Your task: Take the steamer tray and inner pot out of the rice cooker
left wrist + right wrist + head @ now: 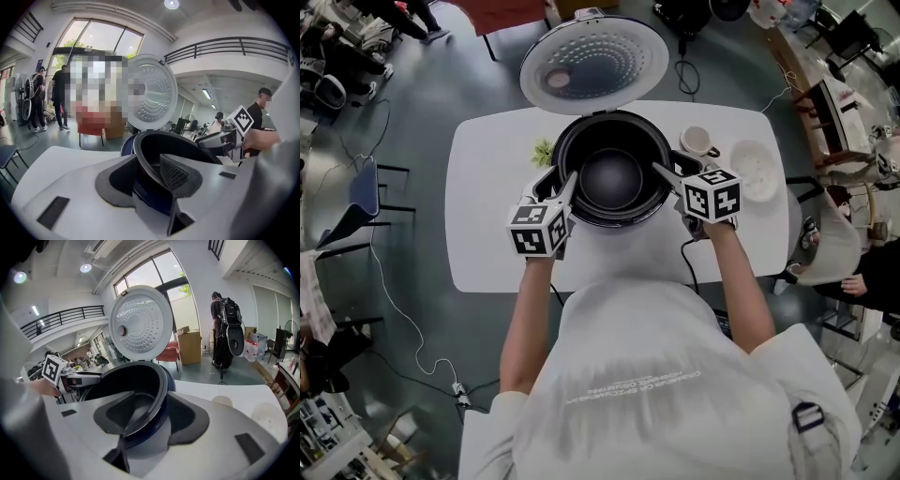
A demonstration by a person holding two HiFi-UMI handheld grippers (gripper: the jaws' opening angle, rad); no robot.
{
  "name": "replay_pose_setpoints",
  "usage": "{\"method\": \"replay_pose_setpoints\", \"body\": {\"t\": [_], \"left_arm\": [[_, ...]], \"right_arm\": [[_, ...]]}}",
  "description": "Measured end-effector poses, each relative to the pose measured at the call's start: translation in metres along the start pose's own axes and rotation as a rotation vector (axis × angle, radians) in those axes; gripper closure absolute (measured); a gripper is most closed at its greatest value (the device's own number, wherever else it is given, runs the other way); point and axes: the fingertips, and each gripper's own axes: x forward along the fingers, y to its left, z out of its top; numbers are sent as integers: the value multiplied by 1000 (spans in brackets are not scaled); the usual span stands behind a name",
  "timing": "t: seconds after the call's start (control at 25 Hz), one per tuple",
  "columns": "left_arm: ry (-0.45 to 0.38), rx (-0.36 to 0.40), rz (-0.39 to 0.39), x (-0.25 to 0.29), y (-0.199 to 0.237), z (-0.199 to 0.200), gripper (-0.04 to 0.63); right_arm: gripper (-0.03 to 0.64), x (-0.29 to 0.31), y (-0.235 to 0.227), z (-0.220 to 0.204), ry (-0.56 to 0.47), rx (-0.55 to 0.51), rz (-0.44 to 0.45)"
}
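Nothing could be read. The back of the person's shirt [694, 356] carried two lines of small pale print [633, 384], upside down and too fine to make out. The left marker cube [540, 228] and the right marker cube [713, 194] showed only black-and-white square patterns.

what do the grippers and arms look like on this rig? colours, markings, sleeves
The left gripper and right gripper are both pale grey, with broad flat jaws lined in dark grey. One pad has a mesh texture. Each carries a cube of black-and-white square markers. The person wears a white short-sleeved T-shirt with faint print on the back; the forearms are uncovered.
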Motion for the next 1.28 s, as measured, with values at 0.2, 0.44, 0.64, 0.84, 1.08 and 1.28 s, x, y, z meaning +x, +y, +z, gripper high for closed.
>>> {"method": "replay_pose_setpoints", "body": {"t": [0.2,0.44,0.64,0.84,1.08,1.28], "left_arm": [[-12,1,-10,0,-2,-1,428],[-23,4,-14,-2,-1,2,428],[-24,1,-30,-2,0,1,425],[-39,-21,-33,-4,0,1,425],[-103,-244,-86,-7,4,9,425],[-142,-296,-107,-13,4,15,426]], "right_arm": [[405,1,2,-3,5,-28,-35],[414,1,0,-1,4,-25,-75],[414,7,-3,-1,19,-58,-121],[413,6,-2,5,-33,152,-58],[414,2,2,9,-50,215,-37],[438,-9,4,18,-94,241,-36]]}}
